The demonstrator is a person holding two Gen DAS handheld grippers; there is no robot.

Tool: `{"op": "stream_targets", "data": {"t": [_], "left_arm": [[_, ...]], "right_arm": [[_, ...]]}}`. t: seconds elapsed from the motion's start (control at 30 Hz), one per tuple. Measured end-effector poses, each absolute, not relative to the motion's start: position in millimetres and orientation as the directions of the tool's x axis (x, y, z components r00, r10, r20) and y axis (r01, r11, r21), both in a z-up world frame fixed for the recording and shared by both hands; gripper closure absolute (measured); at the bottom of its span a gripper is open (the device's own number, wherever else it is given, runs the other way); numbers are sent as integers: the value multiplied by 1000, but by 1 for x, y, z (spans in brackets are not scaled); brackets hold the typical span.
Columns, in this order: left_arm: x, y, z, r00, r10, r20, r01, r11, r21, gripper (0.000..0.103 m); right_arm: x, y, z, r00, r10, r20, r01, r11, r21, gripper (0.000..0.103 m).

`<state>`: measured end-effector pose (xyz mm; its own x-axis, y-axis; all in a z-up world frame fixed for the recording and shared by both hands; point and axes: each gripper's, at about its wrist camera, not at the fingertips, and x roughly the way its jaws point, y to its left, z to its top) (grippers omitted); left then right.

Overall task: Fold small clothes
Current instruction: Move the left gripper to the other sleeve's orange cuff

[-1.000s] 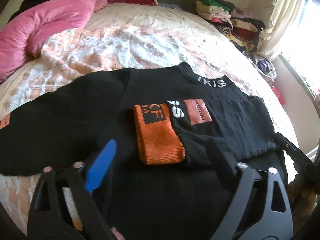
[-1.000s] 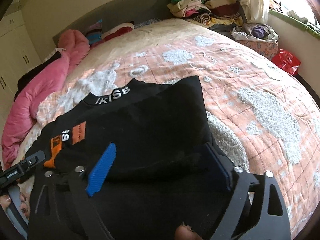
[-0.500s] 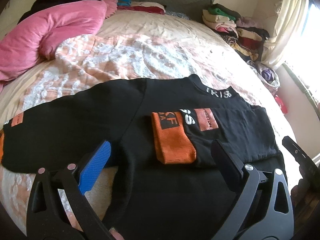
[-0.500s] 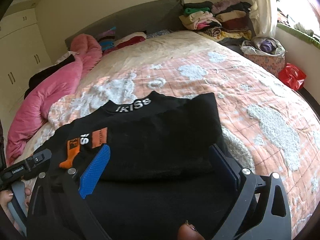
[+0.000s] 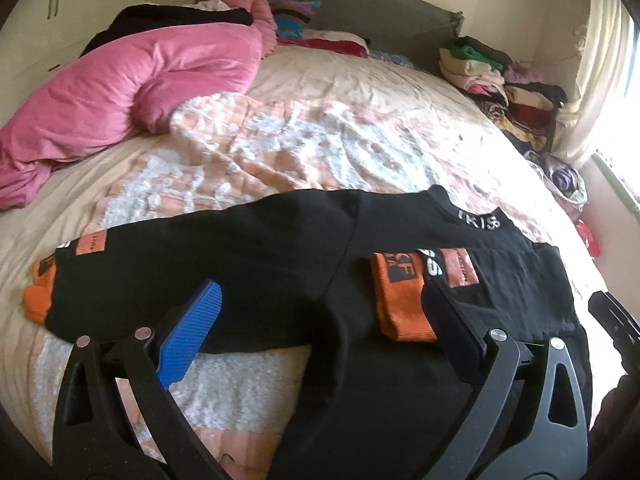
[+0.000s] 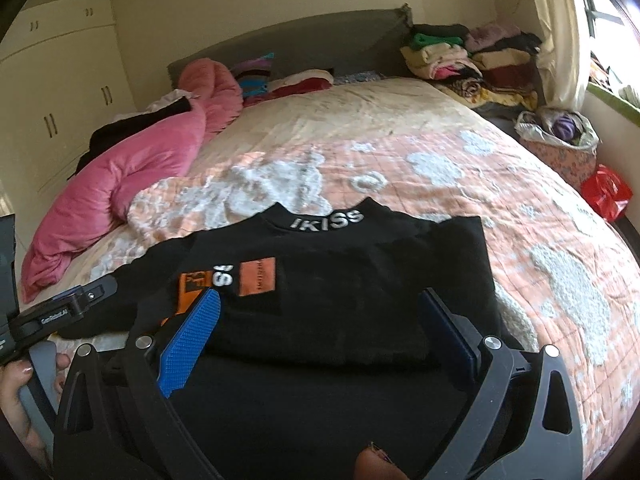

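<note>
Right tongs (image 6: 320, 344) agape | sweatshirt (image 6: 328, 304) collar toward headboard (image 6: 304, 44), seemingly

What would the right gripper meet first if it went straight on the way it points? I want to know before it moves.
Probably the folded-in sleeve of the black sweatshirt, lying right ahead between the open right gripper fingers; depth is unclear.

You've got a black sweater (image 5: 256, 264) with orange cuffs (image 5: 400, 300), on a peach-and-white quilt (image 5: 280, 148), pink duvet (image 5: 132, 80) behind.
</note>
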<state>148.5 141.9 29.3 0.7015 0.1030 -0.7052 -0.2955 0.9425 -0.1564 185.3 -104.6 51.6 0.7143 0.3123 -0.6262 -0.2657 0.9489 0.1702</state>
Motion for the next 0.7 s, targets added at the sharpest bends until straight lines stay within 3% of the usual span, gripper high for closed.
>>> {"op": "stream_targets", "data": {"t": [0.7], "left_arm": [[122, 203, 33, 679, 258, -687, -508, 841, -186, 9]], "right_arm": [[179, -33, 77, 699, 408, -587, -434, 895, 105, 5]]}}
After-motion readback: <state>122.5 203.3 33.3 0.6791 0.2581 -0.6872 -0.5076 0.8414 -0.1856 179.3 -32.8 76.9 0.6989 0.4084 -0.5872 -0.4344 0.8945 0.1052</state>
